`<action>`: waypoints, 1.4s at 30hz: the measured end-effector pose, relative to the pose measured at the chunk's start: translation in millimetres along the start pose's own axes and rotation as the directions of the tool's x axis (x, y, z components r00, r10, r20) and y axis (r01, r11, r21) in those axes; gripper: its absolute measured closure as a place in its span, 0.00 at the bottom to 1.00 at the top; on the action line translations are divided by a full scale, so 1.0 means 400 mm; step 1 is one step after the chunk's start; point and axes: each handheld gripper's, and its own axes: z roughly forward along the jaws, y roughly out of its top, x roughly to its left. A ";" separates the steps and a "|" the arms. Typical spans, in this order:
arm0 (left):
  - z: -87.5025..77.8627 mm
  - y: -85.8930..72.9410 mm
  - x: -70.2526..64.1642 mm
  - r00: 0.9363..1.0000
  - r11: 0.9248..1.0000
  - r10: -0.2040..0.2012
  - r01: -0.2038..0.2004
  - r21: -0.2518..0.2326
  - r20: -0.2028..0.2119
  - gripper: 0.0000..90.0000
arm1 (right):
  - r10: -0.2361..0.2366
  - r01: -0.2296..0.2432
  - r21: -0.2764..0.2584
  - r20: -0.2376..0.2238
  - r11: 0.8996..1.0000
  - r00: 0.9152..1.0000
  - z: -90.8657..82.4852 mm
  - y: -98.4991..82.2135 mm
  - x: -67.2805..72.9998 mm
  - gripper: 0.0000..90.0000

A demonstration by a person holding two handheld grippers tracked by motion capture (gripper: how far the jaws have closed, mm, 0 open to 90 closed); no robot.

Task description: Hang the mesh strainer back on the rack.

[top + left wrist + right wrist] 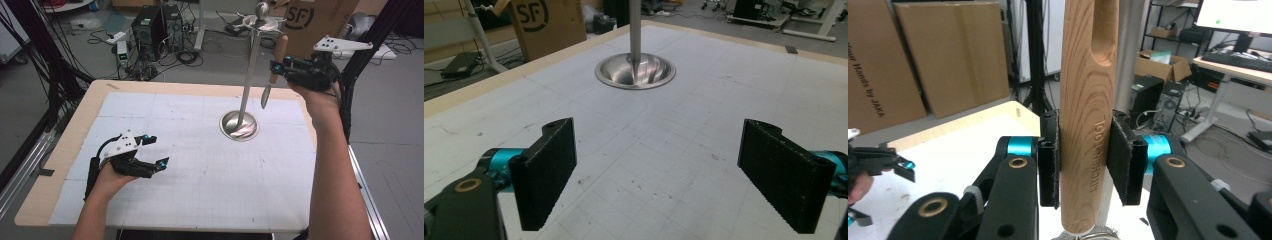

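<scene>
Wooden-handled kitchen tool point(1088, 115) pinched upright in the right claw point(278, 66), beside the steel stand point(248, 82).
Blade hangs down, handle hole up, apparently for hooking on the stand; left claw point(156, 151) waits spread, clear of the stand.

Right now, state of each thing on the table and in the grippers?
Left gripper: open, empty, low over the table.
Right gripper: shut on the wooden-handled utensil, raised beside the stand.
Wooden-handled utensil: held upright by its handle, metal end down, off the table.
Metal stand: upright, its round base on the table; nothing visibly hanging on it.
</scene>
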 end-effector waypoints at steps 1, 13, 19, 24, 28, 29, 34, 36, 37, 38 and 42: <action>0.000 0.000 0.001 1.000 1.000 0.002 -0.002 0.001 0.000 0.18 | 0.005 -0.005 0.003 0.006 1.000 1.000 -0.001 0.004 -0.003 0.77; 0.000 -0.001 0.001 1.000 1.000 -0.005 0.005 0.001 0.000 0.18 | 0.047 -0.048 0.012 0.091 0.999 0.995 -0.007 0.020 -0.057 0.77; 0.001 -0.001 0.001 1.000 1.000 -0.001 0.001 0.004 0.003 0.18 | 0.053 -0.055 0.020 0.096 0.998 0.994 0.009 0.020 -0.064 0.77; 0.001 -0.001 0.001 1.000 1.000 -0.002 0.002 0.004 0.002 0.18 | 0.039 -0.042 0.033 0.085 0.999 0.996 0.028 0.025 -0.053 0.77; 0.001 -0.001 0.001 1.000 1.000 -0.002 0.002 0.003 0.004 0.18 | 0.023 -0.027 0.049 0.085 0.998 0.996 0.041 0.029 -0.047 0.77; 0.002 -0.001 0.001 1.000 1.000 0.001 -0.001 0.005 0.006 0.18 | 0.026 -0.030 0.053 0.086 0.998 0.996 0.044 0.030 -0.046 0.77; 0.000 -0.001 0.000 1.000 1.000 0.001 -0.001 0.003 0.004 0.18 | 0.035 -0.041 0.064 0.099 0.997 0.994 0.053 0.032 -0.048 0.77; -0.001 -0.001 0.000 1.000 1.000 0.001 -0.001 0.002 0.005 0.18 | 0.029 -0.036 0.067 0.106 0.997 0.994 0.057 0.035 -0.052 0.77; -0.001 -0.001 0.001 1.000 1.000 0.001 -0.001 0.002 0.005 0.18 | 0.039 -0.047 0.069 0.109 0.996 0.993 0.059 0.036 -0.053 0.77; -0.001 -0.001 0.000 1.000 1.000 -0.001 0.001 0.002 0.003 0.18 | 0.039 -0.047 0.070 0.112 0.996 0.993 0.061 0.038 -0.056 0.77; 0.000 -0.002 0.000 1.000 1.000 0.001 -0.001 0.003 0.007 0.18 | 0.052 -0.061 0.069 0.124 0.996 0.991 0.069 0.041 -0.065 0.77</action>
